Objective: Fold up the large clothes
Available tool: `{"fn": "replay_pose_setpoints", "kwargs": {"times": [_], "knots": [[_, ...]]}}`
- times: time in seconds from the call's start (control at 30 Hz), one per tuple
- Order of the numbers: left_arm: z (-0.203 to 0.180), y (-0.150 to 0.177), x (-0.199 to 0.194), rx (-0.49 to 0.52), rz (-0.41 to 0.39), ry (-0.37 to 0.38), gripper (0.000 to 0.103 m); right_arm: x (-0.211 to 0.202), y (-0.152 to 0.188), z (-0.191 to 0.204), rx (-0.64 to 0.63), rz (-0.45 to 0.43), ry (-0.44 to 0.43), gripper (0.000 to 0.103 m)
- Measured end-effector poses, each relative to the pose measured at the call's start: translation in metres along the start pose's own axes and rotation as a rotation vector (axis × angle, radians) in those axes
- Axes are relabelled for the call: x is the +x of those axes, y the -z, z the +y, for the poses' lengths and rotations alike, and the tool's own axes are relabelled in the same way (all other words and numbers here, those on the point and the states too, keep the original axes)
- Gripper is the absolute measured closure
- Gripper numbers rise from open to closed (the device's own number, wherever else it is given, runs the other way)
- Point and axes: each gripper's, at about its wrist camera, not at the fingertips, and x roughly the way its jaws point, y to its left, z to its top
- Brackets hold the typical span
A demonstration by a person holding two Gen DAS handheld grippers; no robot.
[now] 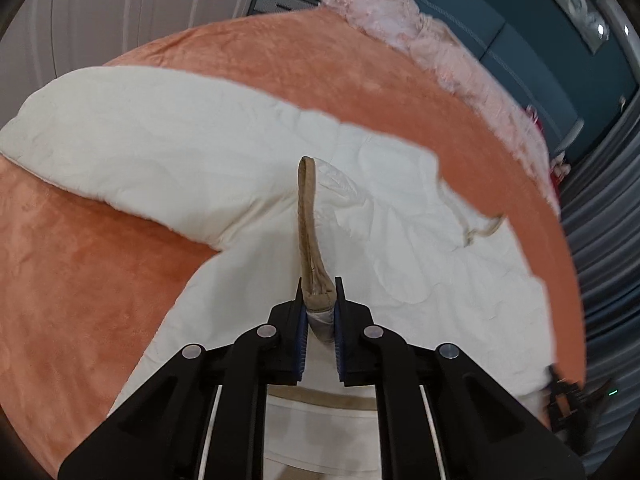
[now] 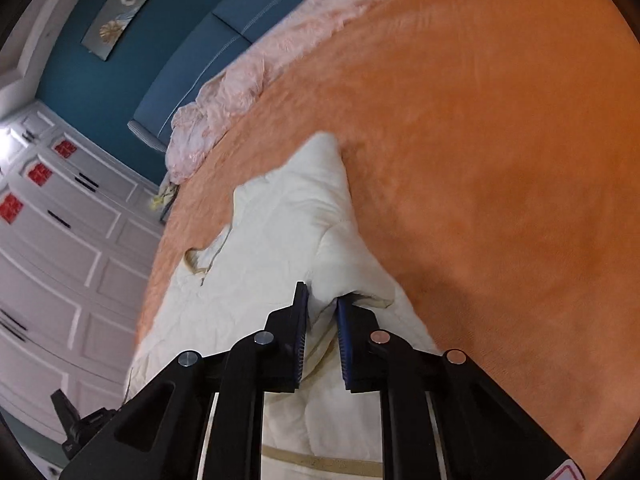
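Observation:
A cream quilted jacket [image 1: 400,240] with tan trim lies spread on an orange bedspread [image 1: 80,280]. One sleeve [image 1: 120,152] stretches out to the left. My left gripper [image 1: 319,286] is shut on the jacket's tan-edged hem [image 1: 308,220], which stands up between the fingers. In the right wrist view my right gripper [image 2: 323,294] is shut on a bunched fold of the same jacket [image 2: 280,220], near a sleeve cuff [image 2: 376,300]. The right gripper also shows at the left wrist view's lower right edge [image 1: 568,400].
A pink ruffled blanket [image 1: 420,32] lies along the far side of the bed, below a teal padded headboard [image 1: 520,40]. White panelled wardrobes [image 2: 60,240] stand beside the bed. The orange bedspread [image 2: 500,180] stretches wide to the right.

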Motion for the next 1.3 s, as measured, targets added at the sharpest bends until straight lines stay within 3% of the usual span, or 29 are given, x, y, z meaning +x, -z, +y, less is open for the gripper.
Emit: {"fn": "replay_pose_setpoints", "kwargs": {"times": [0.13,0.3,0.5,0.83,0.97,1.03,1.07,1.17,1.23,1.3], "knots": [[-0.003,0.020,0.023,0.072,0.021,-0.072,0.093,0.007,0.005,0.005,-0.105,-0.007,0.137,0.093],[-0.012,0.038,0.034,0.178,-0.032,-0.143,0.092,0.025,0.020,0.018,-0.283,0.005,0.312,0.093],[-0.022,0.052,0.040,0.273,-0.117,-0.220,0.091,0.040,0.029,0.023,-0.377,-0.016,0.415,0.092],[-0.030,0.060,0.042,0.329,-0.169,-0.275,0.091,0.024,0.036,0.030,-0.382,-0.037,0.454,0.090],[-0.028,0.060,0.041,0.314,-0.173,-0.254,0.090,-0.028,0.054,0.062,-0.333,-0.171,0.499,0.079],[-0.028,0.060,0.039,0.308,-0.175,-0.247,0.089,-0.035,0.067,0.089,-0.358,-0.155,0.397,0.078],[-0.027,0.059,0.038,0.303,-0.174,-0.240,0.088,-0.028,0.077,0.108,-0.384,-0.108,0.331,0.077],[-0.021,0.054,0.029,0.263,-0.161,-0.195,0.071,0.003,0.101,0.150,-0.485,0.004,0.220,0.077],[-0.014,0.050,0.018,0.233,-0.154,-0.172,0.023,0.027,0.121,0.175,-0.576,0.045,0.203,0.076],[0.002,0.049,-0.003,0.199,-0.180,-0.171,0.008,0.047,0.136,0.185,-0.615,0.094,0.193,0.070]]}}
